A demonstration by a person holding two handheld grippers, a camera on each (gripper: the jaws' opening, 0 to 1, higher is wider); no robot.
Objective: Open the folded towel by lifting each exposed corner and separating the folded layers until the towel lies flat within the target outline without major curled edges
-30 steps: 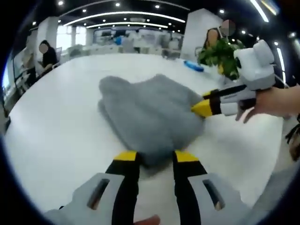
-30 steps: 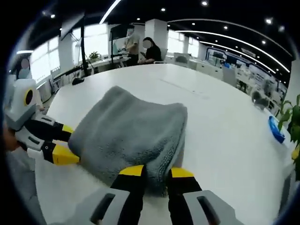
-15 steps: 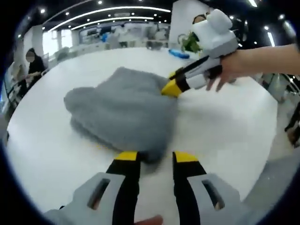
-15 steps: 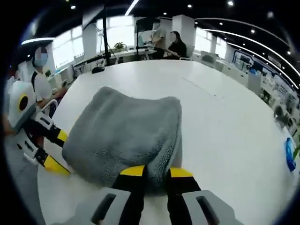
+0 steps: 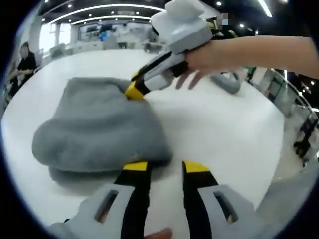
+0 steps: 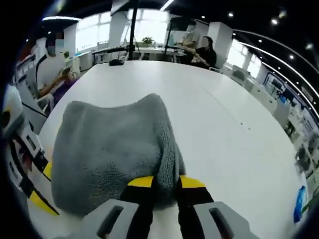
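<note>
In the left gripper view the grey towel (image 5: pixel 97 127) lies bunched on the white table (image 5: pixel 214 129), its near edge just beyond the left gripper (image 5: pixel 158 168), whose yellow-tipped jaws stand parted with bare table between them and nothing held; the cloth reaches the left jaw's tip but I cannot tell that it is caught; the right gripper (image 5: pixel 133 89) comes in from the upper right in a person's hand (image 5: pixel 207 55), its yellow tips pressed to the towel's far edge. In the right gripper view the towel (image 6: pixel 107 149) humps up ahead, a thick fold of it running down between the jaws of the right gripper (image 6: pixel 159 181), which are closed on that fold; the left gripper (image 6: pixel 37 186) sits at the cloth's left margin. To do the step well, I judge the right should lift only the top layer, drawing it outward and low, while the left pins or takes the opposite corner; pulling too many layers would drag the bundle rather than open it.
</note>
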